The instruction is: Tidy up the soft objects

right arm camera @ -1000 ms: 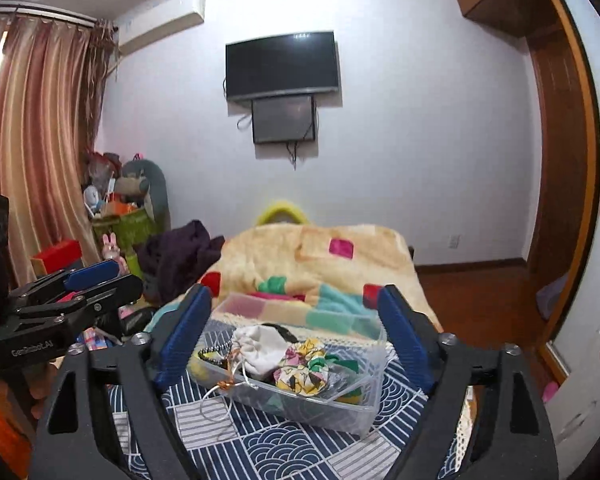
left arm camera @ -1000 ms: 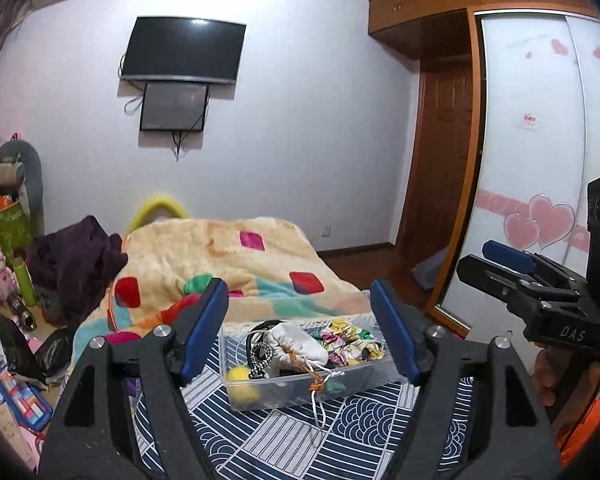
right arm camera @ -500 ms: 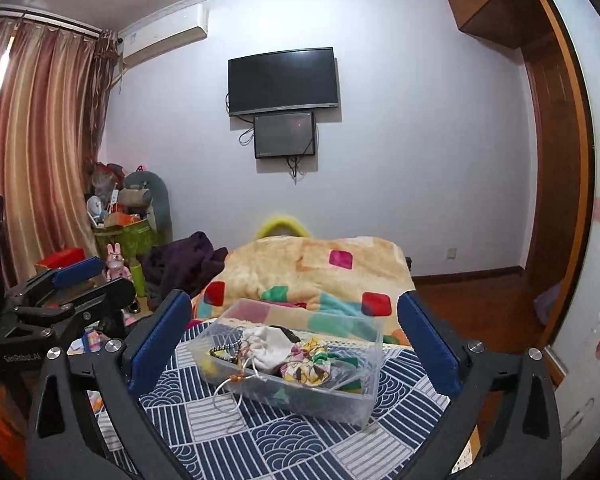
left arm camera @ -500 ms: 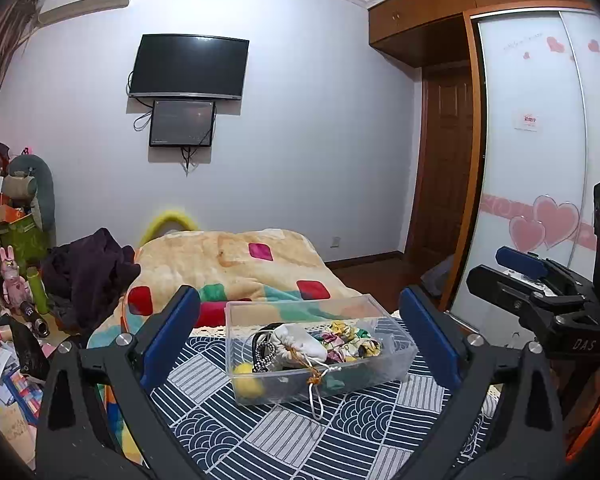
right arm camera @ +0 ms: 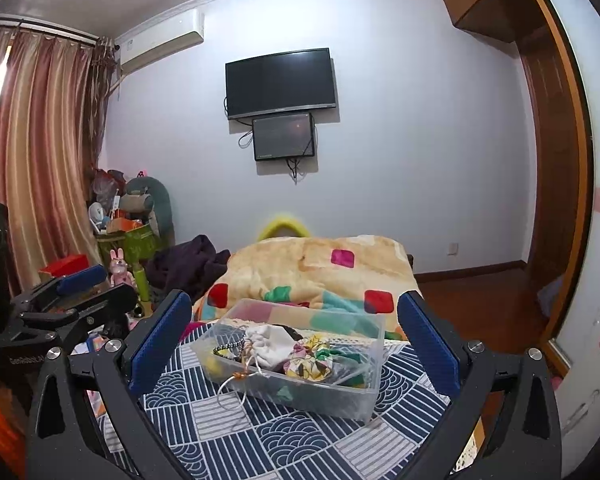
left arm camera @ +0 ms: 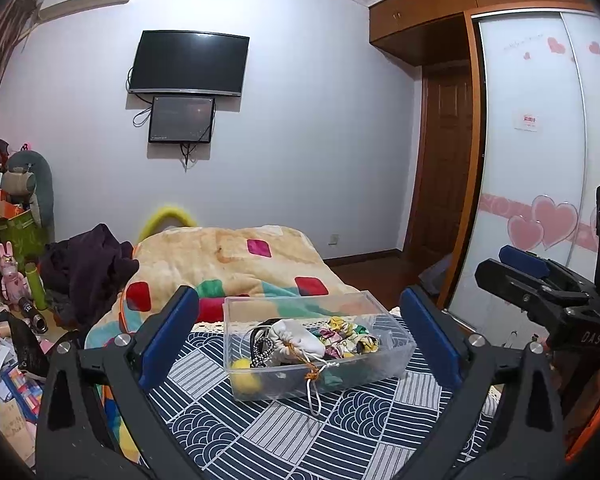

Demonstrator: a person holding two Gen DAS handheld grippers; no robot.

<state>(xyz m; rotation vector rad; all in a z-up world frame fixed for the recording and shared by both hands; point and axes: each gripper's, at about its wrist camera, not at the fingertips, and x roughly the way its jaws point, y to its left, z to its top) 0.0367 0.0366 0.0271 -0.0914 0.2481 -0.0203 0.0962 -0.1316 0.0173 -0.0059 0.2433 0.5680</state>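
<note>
A clear plastic box point(left arm camera: 374, 374) point(right arm camera: 364, 394) stands on a navy-and-white patterned cloth point(left arm camera: 260, 432) point(right arm camera: 260, 436). In it lie a white drawstring pouch point(left arm camera: 296, 340) point(right arm camera: 270, 344), colourful fabric scrunchies point(left arm camera: 350, 340) point(right arm camera: 312, 360), a yellow ball point(left arm camera: 246, 372) and dark beads point(left arm camera: 262, 350). The pouch's cord hangs over the box's front wall. My left gripper point(left arm camera: 300, 344) is open and empty, held back from the box. My right gripper point(right arm camera: 294, 348) is open and empty too, also short of the box. Each gripper shows at the edge of the other's view.
Behind the box lies a yellow blanket with coloured squares point(left arm camera: 228, 256) point(right arm camera: 320, 264) and a dark garment point(left arm camera: 88, 264). Toys and clutter fill the left floor point(left arm camera: 8, 320). A wardrobe with heart stickers point(left arm camera: 540, 200) and a door stand on the right. A TV point(right arm camera: 280, 82) hangs on the wall.
Both grippers have opened wider and pulled back from the box, so it looks smaller and farther. Both cameras have tilted up a little. The box's contents have not moved.
</note>
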